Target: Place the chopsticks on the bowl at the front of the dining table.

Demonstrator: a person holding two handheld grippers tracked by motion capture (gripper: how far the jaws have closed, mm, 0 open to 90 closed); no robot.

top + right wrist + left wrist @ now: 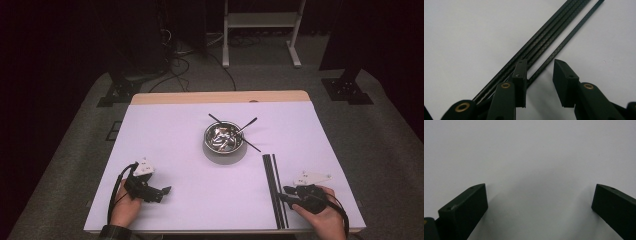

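Note:
A shiny metal bowl stands at the table's middle, with thin black sticks crossing over its rim and shiny pieces inside. Several long black carbon rods lie side by side at the front right. In the right gripper view one rod lies a little apart from the bundle. My right gripper is open, its jaws set either side of that single rod, low over the table; the left jaw overlaps the bundle. The left gripper is wide open over bare white table at the front left.
A white sheet covers the table, with a wooden strip along the far edge. Beyond it, on the grey floor, are cables, a white frame's legs and black stand bases.

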